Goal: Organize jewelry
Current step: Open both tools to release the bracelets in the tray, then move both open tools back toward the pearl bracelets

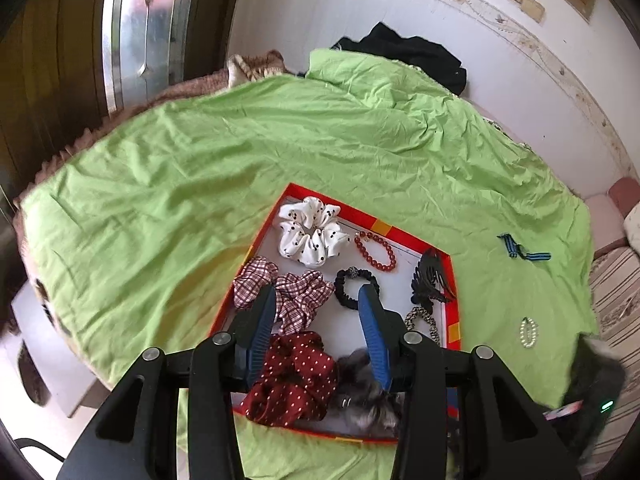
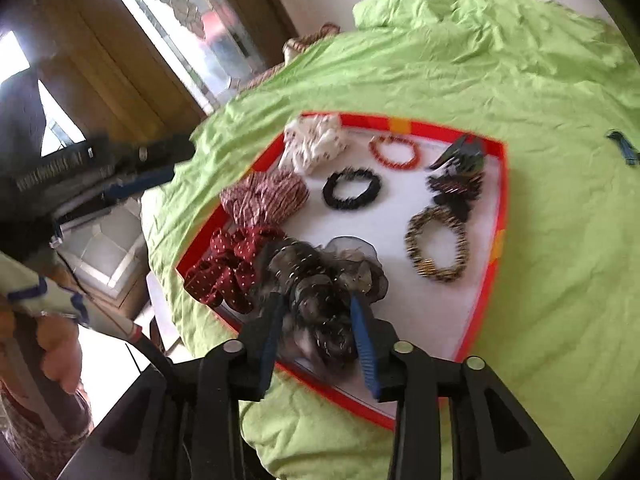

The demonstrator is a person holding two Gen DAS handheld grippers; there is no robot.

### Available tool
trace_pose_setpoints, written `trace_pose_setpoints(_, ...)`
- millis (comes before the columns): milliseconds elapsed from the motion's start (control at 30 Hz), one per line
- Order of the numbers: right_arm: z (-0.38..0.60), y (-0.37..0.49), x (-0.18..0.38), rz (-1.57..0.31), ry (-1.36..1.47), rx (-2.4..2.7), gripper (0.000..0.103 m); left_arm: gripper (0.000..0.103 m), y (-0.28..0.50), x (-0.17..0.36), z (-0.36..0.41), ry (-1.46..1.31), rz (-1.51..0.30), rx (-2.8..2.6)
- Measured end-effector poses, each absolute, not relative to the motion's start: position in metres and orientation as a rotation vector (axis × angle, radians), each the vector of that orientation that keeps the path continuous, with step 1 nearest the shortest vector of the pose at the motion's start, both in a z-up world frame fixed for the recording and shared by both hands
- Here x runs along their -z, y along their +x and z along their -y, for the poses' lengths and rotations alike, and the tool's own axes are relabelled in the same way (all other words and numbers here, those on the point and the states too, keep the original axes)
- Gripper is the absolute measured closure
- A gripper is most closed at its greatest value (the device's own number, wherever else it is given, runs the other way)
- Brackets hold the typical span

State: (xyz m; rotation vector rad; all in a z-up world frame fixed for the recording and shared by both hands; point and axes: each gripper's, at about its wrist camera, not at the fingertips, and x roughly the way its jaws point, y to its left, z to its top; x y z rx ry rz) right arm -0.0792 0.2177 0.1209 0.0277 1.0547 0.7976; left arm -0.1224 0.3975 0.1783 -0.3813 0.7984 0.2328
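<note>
The sheer dark scrunchie (image 2: 320,280) lies between the right gripper's (image 2: 318,304) parted fingers (image 2: 362,344), unpinched.

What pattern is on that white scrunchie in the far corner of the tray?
The white fabric scrunchie has small dark cherry-like prints, sharpest in the left wrist view.

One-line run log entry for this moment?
tray: eight pieces in | grey scrunchie: between right gripper, open | left gripper: open, empty | blue ribbon, pearl clip: outside

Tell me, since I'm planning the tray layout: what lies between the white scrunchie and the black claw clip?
The red bead bracelet lies between the white scrunchie and black claw clip, clearest in the left wrist view.
</note>
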Motion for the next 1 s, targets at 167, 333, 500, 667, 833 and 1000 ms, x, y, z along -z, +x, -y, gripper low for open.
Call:
trace_pose_setpoints(167, -0.176, -0.091, -0.133, -1.010, 0.040, -0.717, 0.058, 0.051, -0.138, -0.181, -0.367, -0.299, -0.764, -0.267)
trace_pose_setpoints(333, -0.115, -0.102, -0.128, -1.021, 0.135, -0.610, 0.057, 0.050, -0.145, -0.173, -0.327, -0.254, -0.785, -0.218)
trace_pose_setpoints(500, -0.056, -0.118, -0.119, -1.007, 0.194, -0.486, 0.056, 0.050, -0.157, -0.174, -0.286, -0.223, -0.784, -0.164)
trace_pose_setpoints(667, 0.007, -0.130, -0.106, -1.009, 0.258, -0.340, 0.055, 0.049, -0.168, -0.173, -0.250, -0.205, -0.794, -0.114)
trace_pose_setpoints(833, 0.050, -0.140, -0.098, -1.008, 0.364, -0.270, 0.055, 0.049, -0.172, -0.166, -0.217, -0.180, -0.832, -0.070)
trace_pose_setpoints(1000, 0.066, -0.145, -0.092, -1.007, 0.394, -0.240, 0.055, 0.049, -0.173, -0.160, -0.189, -0.131, -0.859, -0.034)
